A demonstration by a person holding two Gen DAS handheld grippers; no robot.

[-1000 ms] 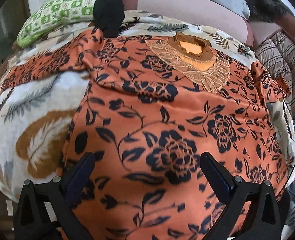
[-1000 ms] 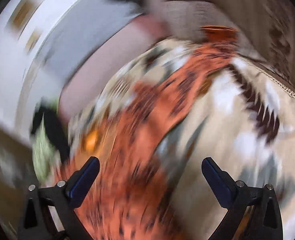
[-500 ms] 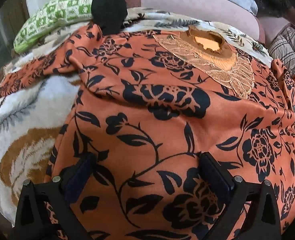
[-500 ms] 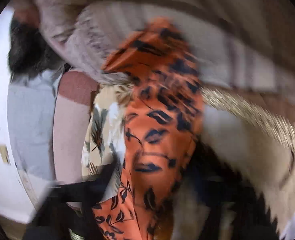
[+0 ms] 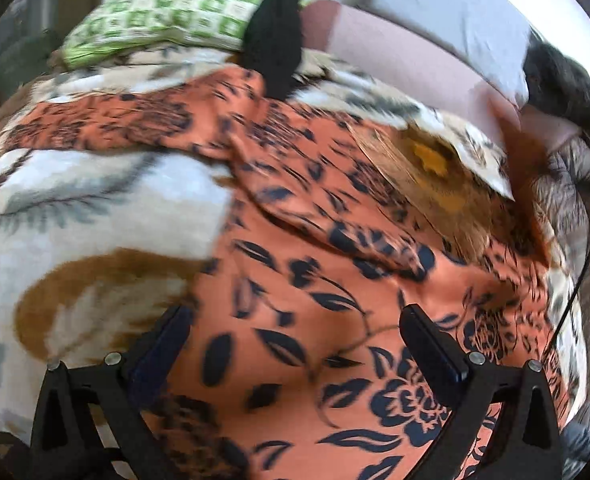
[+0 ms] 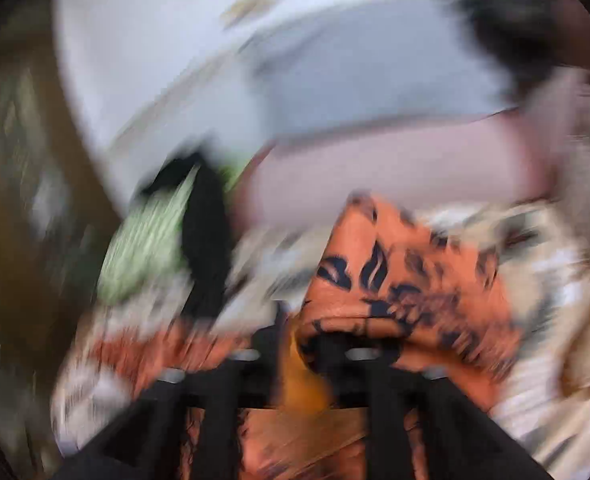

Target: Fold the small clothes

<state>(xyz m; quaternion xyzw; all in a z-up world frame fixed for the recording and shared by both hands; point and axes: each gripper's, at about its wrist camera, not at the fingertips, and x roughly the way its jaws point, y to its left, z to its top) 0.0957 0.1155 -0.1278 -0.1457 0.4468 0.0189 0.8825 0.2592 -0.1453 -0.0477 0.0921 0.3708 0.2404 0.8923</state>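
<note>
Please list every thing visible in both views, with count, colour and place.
orange floral cloth garment: one, orange with dark flowers, spread on the blanket.
cream leaf-patterned fleece blanket: one, cream and brown, under the garment.
green checked pillow: one, green and white, far left.
black cloth: one, black, against the pillow.
pink padded cushion: one, pink, behind the blanket.
left gripper: one, black, open over the garment.
right gripper: one, black, jaws opening, garment fabric between them.

Bare floral blanket point(image 5: 95, 216) lies open left of the orange garment point(image 5: 315, 280); green pillow point(image 5: 167, 16) bounds the far edge.
</note>
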